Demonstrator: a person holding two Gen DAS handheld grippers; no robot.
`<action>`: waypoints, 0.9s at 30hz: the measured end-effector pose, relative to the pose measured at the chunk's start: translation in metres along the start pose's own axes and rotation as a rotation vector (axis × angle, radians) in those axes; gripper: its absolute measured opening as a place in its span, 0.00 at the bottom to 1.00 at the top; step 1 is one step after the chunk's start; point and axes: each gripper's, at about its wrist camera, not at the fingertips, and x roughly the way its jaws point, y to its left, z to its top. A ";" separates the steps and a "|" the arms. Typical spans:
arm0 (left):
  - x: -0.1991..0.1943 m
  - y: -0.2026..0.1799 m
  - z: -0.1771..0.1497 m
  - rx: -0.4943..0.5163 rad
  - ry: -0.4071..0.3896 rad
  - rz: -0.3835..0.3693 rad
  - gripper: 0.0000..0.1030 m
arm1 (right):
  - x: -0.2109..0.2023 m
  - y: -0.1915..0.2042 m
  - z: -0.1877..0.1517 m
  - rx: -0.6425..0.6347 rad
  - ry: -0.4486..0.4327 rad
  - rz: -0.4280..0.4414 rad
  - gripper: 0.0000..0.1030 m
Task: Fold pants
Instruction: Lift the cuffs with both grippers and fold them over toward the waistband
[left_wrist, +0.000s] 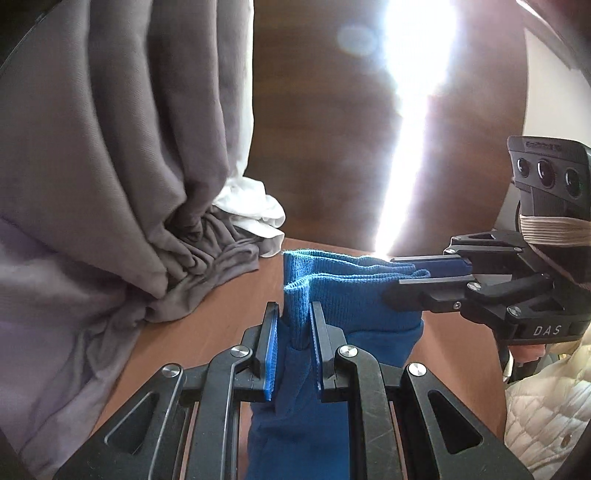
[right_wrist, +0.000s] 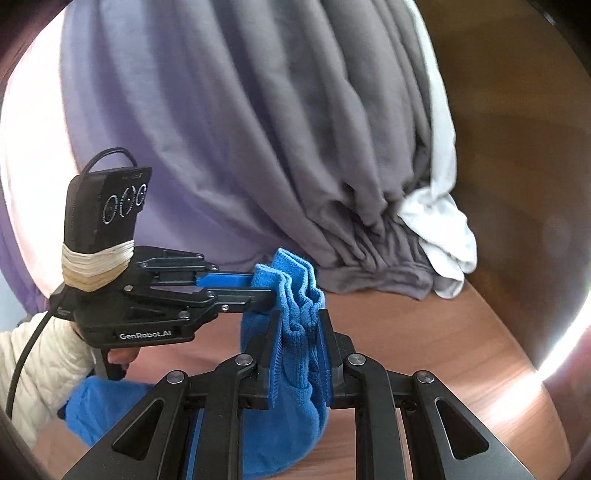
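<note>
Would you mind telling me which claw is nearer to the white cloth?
Left, I think, though it's close. The left claw grips the blue pants at the end closer to the white cloth; the right claw grips them farther along.
</note>
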 end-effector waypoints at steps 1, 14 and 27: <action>-0.009 0.004 -0.004 -0.003 -0.008 0.000 0.16 | -0.003 0.006 0.000 -0.011 -0.006 -0.005 0.18; -0.089 0.012 -0.086 -0.033 -0.041 0.043 0.11 | -0.011 0.121 -0.035 -0.190 0.025 -0.005 0.18; -0.112 0.016 -0.176 -0.214 0.012 0.071 0.11 | 0.010 0.190 -0.095 -0.348 0.176 0.091 0.18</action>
